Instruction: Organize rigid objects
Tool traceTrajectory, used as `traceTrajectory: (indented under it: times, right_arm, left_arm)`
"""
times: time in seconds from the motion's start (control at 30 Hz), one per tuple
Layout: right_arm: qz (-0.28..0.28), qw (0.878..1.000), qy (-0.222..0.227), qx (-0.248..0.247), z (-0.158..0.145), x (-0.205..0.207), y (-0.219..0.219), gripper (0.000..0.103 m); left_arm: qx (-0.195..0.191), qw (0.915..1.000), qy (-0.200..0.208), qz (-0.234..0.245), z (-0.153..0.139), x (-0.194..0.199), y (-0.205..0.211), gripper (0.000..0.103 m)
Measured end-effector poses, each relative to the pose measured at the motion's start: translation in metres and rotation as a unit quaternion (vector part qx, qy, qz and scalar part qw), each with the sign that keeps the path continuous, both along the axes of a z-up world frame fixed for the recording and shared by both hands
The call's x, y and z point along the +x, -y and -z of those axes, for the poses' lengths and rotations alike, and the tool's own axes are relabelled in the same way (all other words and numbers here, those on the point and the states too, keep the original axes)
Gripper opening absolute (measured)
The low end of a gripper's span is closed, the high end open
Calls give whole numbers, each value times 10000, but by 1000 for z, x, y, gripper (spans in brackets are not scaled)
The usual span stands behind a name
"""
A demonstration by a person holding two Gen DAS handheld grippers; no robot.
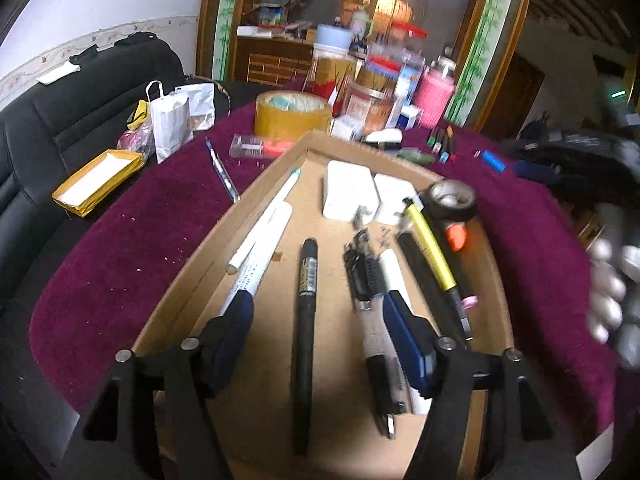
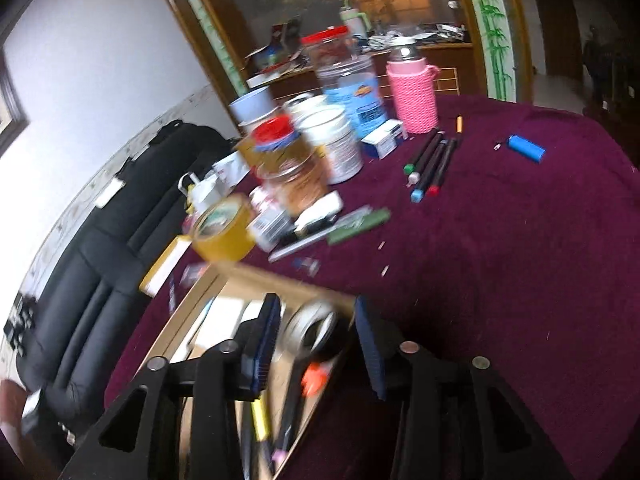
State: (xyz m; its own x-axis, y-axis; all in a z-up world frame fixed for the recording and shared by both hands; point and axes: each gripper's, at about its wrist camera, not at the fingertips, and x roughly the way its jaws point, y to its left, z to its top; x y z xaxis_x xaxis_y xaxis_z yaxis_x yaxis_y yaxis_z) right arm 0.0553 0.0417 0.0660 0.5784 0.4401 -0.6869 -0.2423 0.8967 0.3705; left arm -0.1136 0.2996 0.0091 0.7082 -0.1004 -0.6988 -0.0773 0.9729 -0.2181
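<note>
A shallow cardboard box lies on the maroon tablecloth. It holds white pens, a black marker, two white chargers, a yellow highlighter, a black tape roll and several other pens. My left gripper is open and empty, low over the box, with the black marker between its fingers. My right gripper is open and empty above the box's far right corner, over the tape roll. The right wrist view is blurred.
Several coloured markers, a blue lighter, a green object and a brown tape roll lie loose on the cloth. Jars, a pink bottle and small boxes crowd the far side. A black sofa stands to the left.
</note>
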Motion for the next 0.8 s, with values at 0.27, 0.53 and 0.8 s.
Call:
traceTrajectory:
  times: [0.27,0.53,0.8]
  right_arm:
    - [-709,9911,-1047,427,48,34,-38,48]
    - [-1422,9816,-1249,266,64,2,-86,54]
    - [-1378,9830,-982,713,41,-15,-71,55]
  left_arm:
    - [-157,9985,477,-195,-22,-16,-18,75]
    - [-207,9987,395,-230,-15,-13,-23,75]
    - [-187,9982,484,-288,-19,-18,-27,75]
